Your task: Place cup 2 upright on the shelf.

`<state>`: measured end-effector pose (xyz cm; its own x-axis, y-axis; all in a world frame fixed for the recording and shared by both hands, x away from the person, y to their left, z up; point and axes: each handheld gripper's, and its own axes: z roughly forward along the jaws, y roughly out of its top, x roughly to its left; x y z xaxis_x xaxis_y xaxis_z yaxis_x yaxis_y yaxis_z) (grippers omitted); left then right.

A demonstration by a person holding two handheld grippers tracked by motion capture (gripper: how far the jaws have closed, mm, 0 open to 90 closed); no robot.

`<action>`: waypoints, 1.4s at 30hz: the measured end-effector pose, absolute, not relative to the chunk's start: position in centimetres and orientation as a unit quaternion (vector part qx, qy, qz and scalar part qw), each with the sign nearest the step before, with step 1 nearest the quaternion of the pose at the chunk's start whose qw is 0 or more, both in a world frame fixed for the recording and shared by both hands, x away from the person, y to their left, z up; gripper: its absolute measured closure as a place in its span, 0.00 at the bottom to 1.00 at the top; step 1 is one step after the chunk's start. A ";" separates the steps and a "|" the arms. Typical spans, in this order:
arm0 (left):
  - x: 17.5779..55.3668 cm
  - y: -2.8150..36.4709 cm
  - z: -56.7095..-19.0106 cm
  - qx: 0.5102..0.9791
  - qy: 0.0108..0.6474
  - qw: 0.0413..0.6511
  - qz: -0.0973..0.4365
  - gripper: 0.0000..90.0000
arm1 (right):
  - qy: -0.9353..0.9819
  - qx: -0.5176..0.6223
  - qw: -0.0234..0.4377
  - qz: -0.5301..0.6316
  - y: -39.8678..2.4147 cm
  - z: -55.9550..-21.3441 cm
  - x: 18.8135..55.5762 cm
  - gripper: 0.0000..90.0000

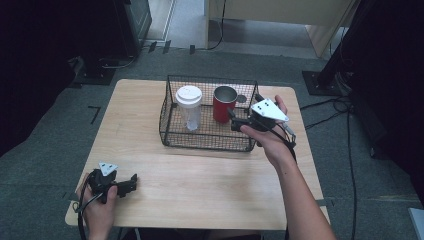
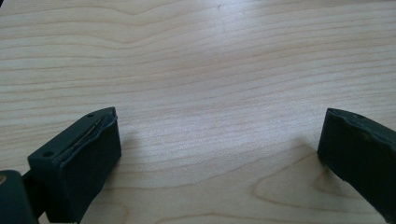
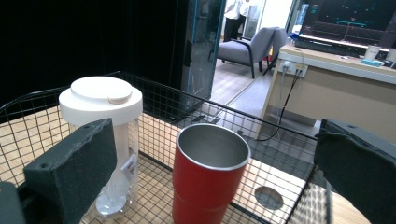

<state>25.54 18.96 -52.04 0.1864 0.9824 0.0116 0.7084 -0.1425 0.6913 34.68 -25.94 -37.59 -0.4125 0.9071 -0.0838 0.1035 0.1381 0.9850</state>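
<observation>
Right gripper (image 1: 235, 119) sits at the right side of the wire basket (image 1: 170, 127), jaws spread wide, nothing held, aimed at the red tumbler (image 1: 224, 105). In the right gripper view the red tumbler (image 3: 208, 179) stands upright between the two black jaws but farther in, not touched yet. It is inside the basket, toward its right half, open steel mouth up. The clear bottle with white lid (image 1: 189, 107) also stands in the basket, just left of the tumbler, near it but apart.

Left gripper (image 1: 127, 183) rests on the table (image 1: 200, 180), well away from the basket toward its near left corner, jaws apart and empty; left gripper view gives bare wood (image 2: 210, 84) between the jaws.

Likely step: closing in on the tumbler to grip it and take it out of the basket.

Risks, as I judge them:
- jaw on the bottle side could nudge the clear bottle (image 3: 112, 140), which is tall and narrow, so it tips easily
- tumbler wall is smooth and tapers downward; a low or shallow pinch may slip, or the cup may tilt when lifted
- basket's right wall stands close to the gripper; a jaw or the trailing cable may snag on the wire and drag the basket
- lifting too low could hit the basket rim with the tumbler's base
</observation>
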 end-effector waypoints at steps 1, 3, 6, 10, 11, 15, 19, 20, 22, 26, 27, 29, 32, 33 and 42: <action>25.5 19.0 -52.0 0.716 0.590 0.283 0.242 0.00 | 0.651 0.388 0.380 0.530 -26.2 -37.6 34.5 0.00; 25.5 19.0 -52.0 0.716 0.590 0.283 0.242 0.00 | 0.649 0.389 0.381 0.531 -26.7 -37.6 34.0 0.00; 25.5 19.0 -52.0 0.717 0.590 0.283 0.242 0.00 | 0.644 0.392 0.385 0.533 -27.6 -37.7 33.3 0.00; 25.5 19.0 -52.0 0.716 0.590 0.283 0.241 0.00 | 0.643 0.395 0.388 0.529 -28.5 -38.1 32.5 0.00; 25.5 19.0 -52.0 0.716 0.590 0.283 0.242 0.00 | 0.642 0.397 0.388 0.529 -28.7 -38.2 32.3 0.00; 25.5 19.0 -52.0 0.716 0.590 0.283 0.242 0.00 | 0.638 0.402 0.393 0.526 -29.8 -38.7 31.5 0.00; 25.5 19.0 -52.0 0.716 0.590 0.283 0.242 0.00 | 0.634 0.409 0.394 0.525 -30.7 -39.2 30.8 0.00; 25.5 19.0 -52.0 0.716 0.590 0.283 0.242 0.00 | 0.635 0.411 0.394 0.523 -30.9 -39.4 30.6 0.00; 25.5 19.0 -52.0 0.716 0.590 0.283 0.242 0.00 | 0.634 0.415 0.395 0.520 -31.3 -39.8 30.2 0.00; 25.5 19.0 -52.0 0.716 0.591 0.284 0.242 0.00 | 0.630 0.424 0.395 0.517 -32.2 -40.5 29.6 0.00; 25.5 19.0 -52.0 0.717 0.590 0.283 0.242 0.00 | 0.629 0.425 0.395 0.517 -32.4 -40.7 29.5 0.00; 25.5 19.0 -52.0 0.716 0.590 0.284 0.241 0.00 | 0.628 0.429 0.396 0.514 -32.8 -41.0 29.2 0.00; 25.5 19.0 -52.0 0.716 0.590 0.283 0.241 0.00 | 0.626 0.435 0.396 0.513 -33.4 -41.5 28.7 0.00; 25.5 19.0 -52.0 0.716 0.590 0.283 0.242 0.00 | 0.626 0.436 0.397 0.511 -33.6 -41.7 28.5 0.00; 25.5 19.0 -52.0 0.716 0.590 0.283 0.241 0.00 | 0.628 0.452 0.397 0.494 -35.0 -43.9 27.5 0.00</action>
<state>25.53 18.96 -52.04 0.1870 0.9823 0.0117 0.7089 -0.1432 0.6907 27.46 -34.95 -43.85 -0.2764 0.9597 -0.0512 0.1764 0.1030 0.9789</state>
